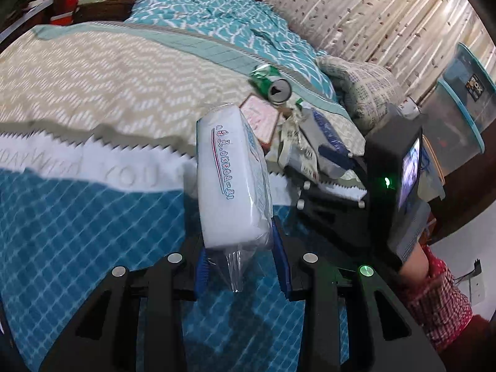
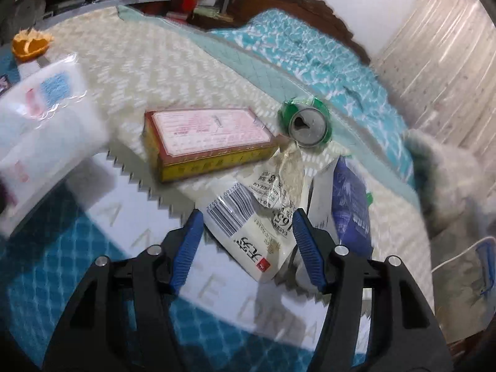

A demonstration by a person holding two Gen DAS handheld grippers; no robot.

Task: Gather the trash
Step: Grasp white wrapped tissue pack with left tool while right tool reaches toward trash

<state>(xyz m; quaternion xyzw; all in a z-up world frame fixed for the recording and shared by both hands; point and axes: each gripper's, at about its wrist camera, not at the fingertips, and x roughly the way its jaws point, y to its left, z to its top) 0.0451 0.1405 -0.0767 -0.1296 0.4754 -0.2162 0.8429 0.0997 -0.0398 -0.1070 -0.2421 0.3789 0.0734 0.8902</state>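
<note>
My left gripper (image 1: 238,245) is shut on a white tissue pack (image 1: 231,173), which stands up from its blue pads above the blue checked blanket. The same pack (image 2: 40,124) shows blurred at the left of the right wrist view. My right gripper (image 2: 248,217) is shut on a crumpled white wrapper (image 2: 245,232) with a barcode, its pads against both sides. Around it on the bed lie a red and yellow box (image 2: 210,139), a crushed green can (image 2: 310,124) and a blue packet (image 2: 350,207). The left wrist view has the right gripper (image 1: 331,142) at the trash pile, below the can (image 1: 277,88).
An orange peel (image 2: 29,45) lies far left on the beige cover (image 1: 93,74). A pillow (image 1: 362,90) and curtains close the right side, with plastic bins (image 1: 458,102) beyond. A red checked sleeve (image 1: 440,297) holds the right gripper. Cluttered shelves stand behind the headboard (image 2: 294,3).
</note>
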